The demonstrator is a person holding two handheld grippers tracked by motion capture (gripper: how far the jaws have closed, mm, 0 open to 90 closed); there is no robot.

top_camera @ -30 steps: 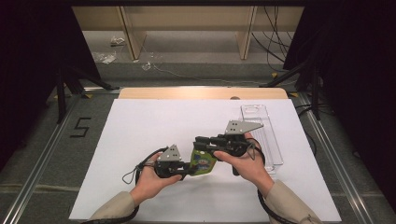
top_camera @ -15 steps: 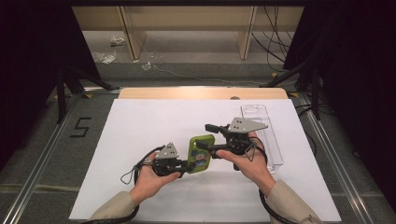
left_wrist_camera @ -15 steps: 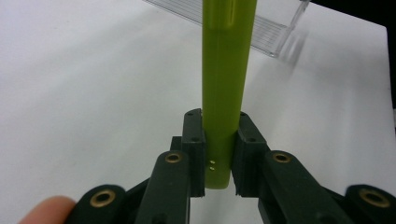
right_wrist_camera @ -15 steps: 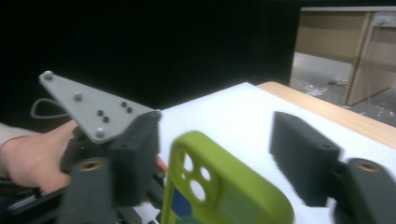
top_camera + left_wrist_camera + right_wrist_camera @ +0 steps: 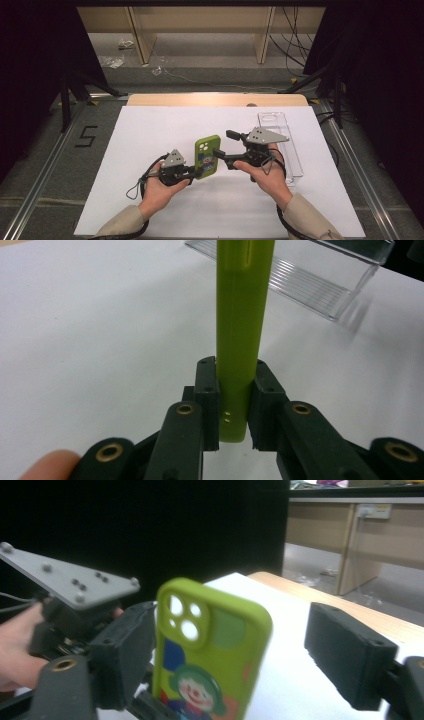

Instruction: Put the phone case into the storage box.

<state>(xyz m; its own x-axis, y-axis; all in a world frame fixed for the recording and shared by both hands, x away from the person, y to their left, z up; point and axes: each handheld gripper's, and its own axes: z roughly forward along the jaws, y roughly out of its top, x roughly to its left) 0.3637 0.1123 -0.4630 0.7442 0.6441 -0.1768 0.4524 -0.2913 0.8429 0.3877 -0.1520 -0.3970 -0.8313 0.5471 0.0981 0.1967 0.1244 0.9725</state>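
1. Release is what has just changed: the right gripper (image 5: 224, 146), clamped on the green phone case (image 5: 207, 157) a second ago, has just been opening its jaws, and they now stand apart with the case between them but free of the pads.
2. Position of the case has also changed: it lay tilted and low between both grippers a second ago, and it is now held upright on its long edge, above the white surface (image 5: 150, 135), between the two hands.
3. Hold is now carried by the left gripper (image 5: 196, 171) alone, whose jaws are clamped on the lower end of the case.
4. Handover from right to left is judged complete; the right gripper is free for a fresh grasp or for the clear box (image 5: 282, 145) lying just beside it on the surface.
5. Clamping is confirmed in the left gripper view: the case (image 5: 240, 335) is seen edge-on, pinched on both faces by the pads (image 5: 207, 400), with the clear box (image 5: 320, 280) beyond. This contact is too small to judge in the high view.
6. Clearance is confirmed in the right gripper view: the printed back of the case (image 5: 210, 645), with camera cut-outs and a clown figure, stands between the wide-set jaws, and bare space is seen beside the far pad (image 5: 347, 652). The left gripper's grey plate (image 5: 75, 580) is seen behind.
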